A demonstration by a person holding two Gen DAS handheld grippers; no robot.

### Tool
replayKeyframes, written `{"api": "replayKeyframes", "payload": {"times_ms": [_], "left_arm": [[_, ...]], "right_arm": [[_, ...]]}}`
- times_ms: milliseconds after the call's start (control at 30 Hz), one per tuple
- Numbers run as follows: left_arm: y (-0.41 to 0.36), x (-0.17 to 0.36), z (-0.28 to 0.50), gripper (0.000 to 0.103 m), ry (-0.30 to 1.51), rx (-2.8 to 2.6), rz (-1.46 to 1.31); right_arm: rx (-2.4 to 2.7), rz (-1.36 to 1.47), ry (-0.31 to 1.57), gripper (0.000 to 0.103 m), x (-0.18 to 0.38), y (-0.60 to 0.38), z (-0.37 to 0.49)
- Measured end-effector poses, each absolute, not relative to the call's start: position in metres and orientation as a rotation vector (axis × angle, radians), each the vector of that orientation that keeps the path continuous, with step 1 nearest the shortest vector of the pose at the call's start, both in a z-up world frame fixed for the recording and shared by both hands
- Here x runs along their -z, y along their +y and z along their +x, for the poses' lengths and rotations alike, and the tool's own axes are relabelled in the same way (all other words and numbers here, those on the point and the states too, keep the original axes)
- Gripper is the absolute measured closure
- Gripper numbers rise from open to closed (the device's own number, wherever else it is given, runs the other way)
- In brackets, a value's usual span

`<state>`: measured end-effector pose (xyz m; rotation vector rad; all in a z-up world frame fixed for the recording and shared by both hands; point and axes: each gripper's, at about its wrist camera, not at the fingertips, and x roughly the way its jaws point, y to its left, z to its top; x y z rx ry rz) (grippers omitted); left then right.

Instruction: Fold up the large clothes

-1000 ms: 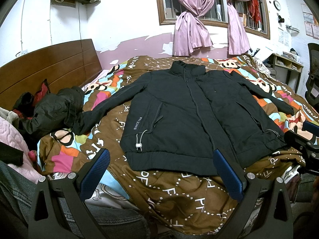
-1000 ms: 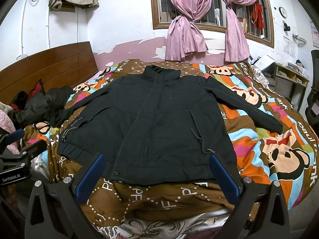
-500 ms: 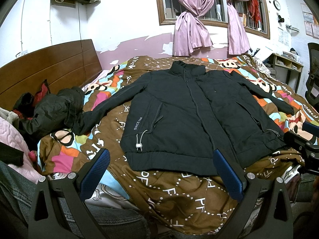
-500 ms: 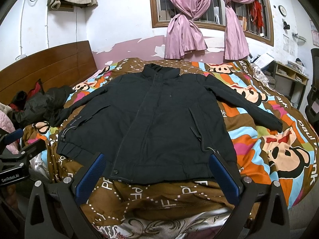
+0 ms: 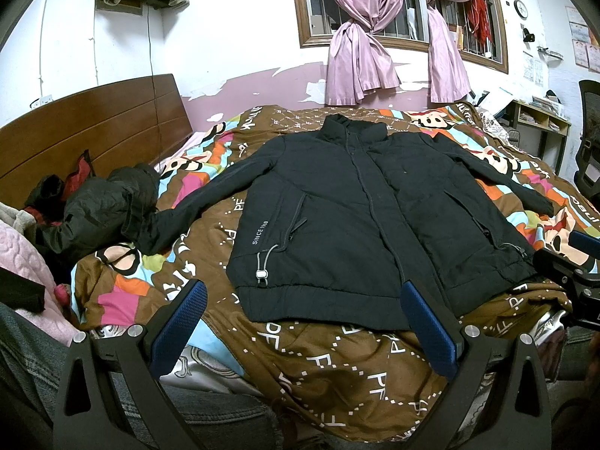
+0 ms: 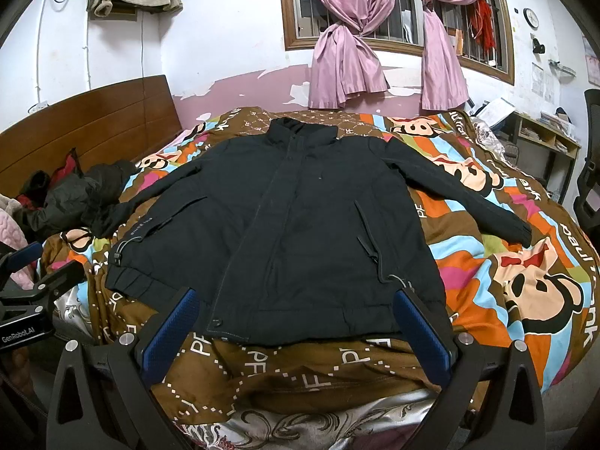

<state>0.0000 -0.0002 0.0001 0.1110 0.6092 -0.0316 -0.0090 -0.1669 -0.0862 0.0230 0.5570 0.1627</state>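
A large black zip-up jacket [image 5: 352, 217] lies flat and face up on the bed, collar toward the window, both sleeves spread out to the sides. It also shows in the right wrist view [image 6: 300, 232]. My left gripper [image 5: 303, 300] is open and empty, just short of the jacket's hem near its left half. My right gripper [image 6: 296, 307] is open and empty, hovering over the hem near its right half. Each gripper shows at the edge of the other's view.
The bed carries a brown and cartoon-print quilt [image 5: 337, 367]. A dark padded garment [image 5: 97, 206] is heaped at the left by the wooden headboard [image 5: 93, 127]. A pink blanket [image 5: 22, 262] lies at the left edge. A desk [image 6: 540, 138] and office chair stand at the right.
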Motion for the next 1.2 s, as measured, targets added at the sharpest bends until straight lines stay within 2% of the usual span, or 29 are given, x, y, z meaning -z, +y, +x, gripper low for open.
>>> {"api": "replayKeyframes", "payload": {"times_ms": [433,600,967,1200], "left_arm": [[0.002,-0.001,0.004,0.002,0.620,0.001,0.113],[0.002,-0.016,0.019,0.002,0.640,0.011,0.142],[-0.040,-0.075,0.123,0.002,0.585,0.079,0.192],[-0.103,-0.075,0.213,0.002,0.639,0.185,0.150]], "right_arm": [[-0.146,0.024,0.564,0.000,0.087,-0.169,-0.010],[-0.145,0.047,0.589,0.000,0.085,-0.183,-0.003],[-0.121,-0.094,0.569,0.000,0.019,-0.241,0.064],[0.040,0.045,0.578,0.000,0.022,-0.327,0.135]]}}
